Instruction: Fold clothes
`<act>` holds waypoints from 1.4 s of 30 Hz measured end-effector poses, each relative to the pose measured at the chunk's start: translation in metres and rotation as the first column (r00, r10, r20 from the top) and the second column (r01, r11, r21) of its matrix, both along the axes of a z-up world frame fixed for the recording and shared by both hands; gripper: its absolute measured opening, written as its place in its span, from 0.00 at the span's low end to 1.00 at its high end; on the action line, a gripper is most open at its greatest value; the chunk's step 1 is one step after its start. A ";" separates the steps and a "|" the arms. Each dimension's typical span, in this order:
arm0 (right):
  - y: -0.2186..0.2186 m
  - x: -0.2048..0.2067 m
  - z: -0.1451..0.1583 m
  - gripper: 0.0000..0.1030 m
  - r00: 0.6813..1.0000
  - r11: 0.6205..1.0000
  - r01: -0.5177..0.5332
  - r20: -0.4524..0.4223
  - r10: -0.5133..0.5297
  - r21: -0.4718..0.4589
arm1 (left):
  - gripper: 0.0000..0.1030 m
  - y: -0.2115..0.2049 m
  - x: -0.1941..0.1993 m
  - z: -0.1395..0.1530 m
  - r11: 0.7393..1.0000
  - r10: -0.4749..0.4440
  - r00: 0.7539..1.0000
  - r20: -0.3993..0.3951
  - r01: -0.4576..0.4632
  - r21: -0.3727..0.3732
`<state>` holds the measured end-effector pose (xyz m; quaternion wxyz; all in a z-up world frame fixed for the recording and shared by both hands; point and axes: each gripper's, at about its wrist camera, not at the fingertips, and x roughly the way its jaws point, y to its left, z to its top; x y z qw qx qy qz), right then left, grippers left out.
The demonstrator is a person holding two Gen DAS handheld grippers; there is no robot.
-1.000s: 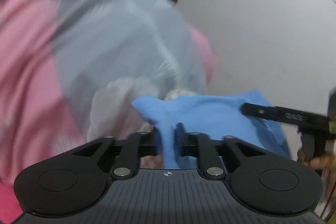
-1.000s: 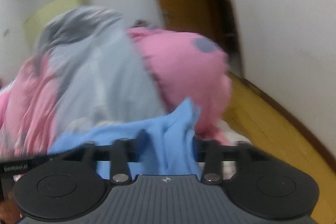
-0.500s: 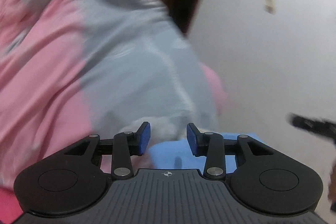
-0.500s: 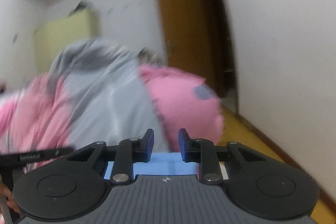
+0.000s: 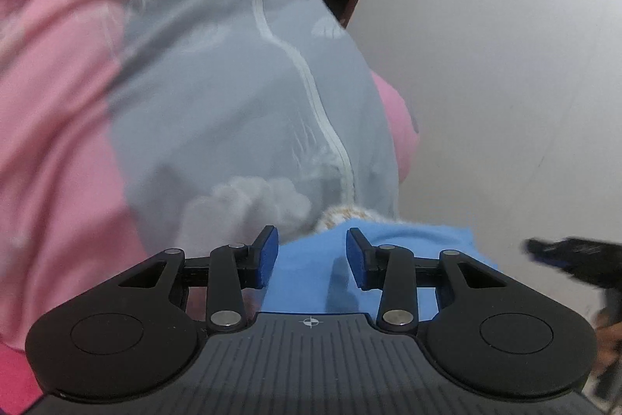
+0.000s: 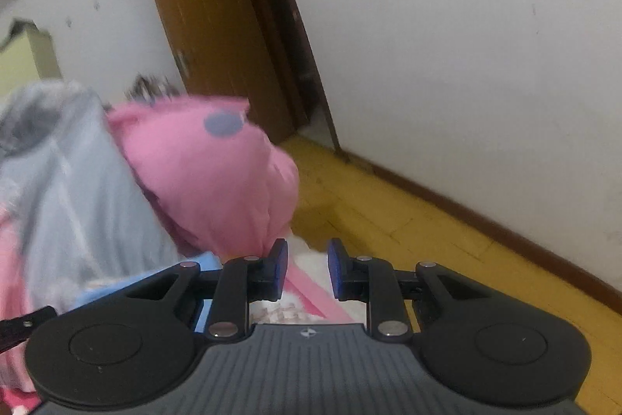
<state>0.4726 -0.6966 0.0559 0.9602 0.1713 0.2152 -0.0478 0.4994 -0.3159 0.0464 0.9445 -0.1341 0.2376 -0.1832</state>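
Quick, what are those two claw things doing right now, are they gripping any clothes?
Left gripper: open, gripping nothing; the blue cloth lies beyond its fingers.
Right gripper: open, gripping nothing.

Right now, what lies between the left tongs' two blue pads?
Only the flat light-blue cloth, lying beneath the open left tongs in the left wrist view, ungripped.

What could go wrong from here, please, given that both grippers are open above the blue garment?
1. The blue garment lies free beneath the open left gripper, beside a heaped grey jacket and pink cloth; a careless regrasp might pinch those too.
2. The right gripper is open over pink and white fabric with nothing between its pads, and only a sliver of the blue garment shows in its view, so it could grab the wrong item.
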 end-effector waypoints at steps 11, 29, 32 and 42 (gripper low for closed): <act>0.024 -0.182 0.059 0.23 0.996 0.994 -0.073 0.041 0.077 -0.084 | 0.51 0.070 -0.096 0.110 0.972 -0.091 0.991 0.097 0.068 0.223; 0.223 -0.478 0.044 0.85 0.986 0.980 -0.154 0.042 0.161 -0.122 | 1.00 0.186 -0.386 0.097 0.970 -0.228 0.970 0.087 0.218 0.109; 0.263 -0.488 0.014 0.95 0.995 0.986 -0.093 0.017 0.096 -0.137 | 1.00 0.189 -0.410 0.067 0.981 -0.141 0.983 0.118 0.123 0.149; 0.325 -0.499 -0.002 1.00 0.997 0.965 -0.071 -0.017 0.069 -0.253 | 1.00 0.193 -0.438 0.029 0.984 -0.060 0.998 0.033 0.054 0.169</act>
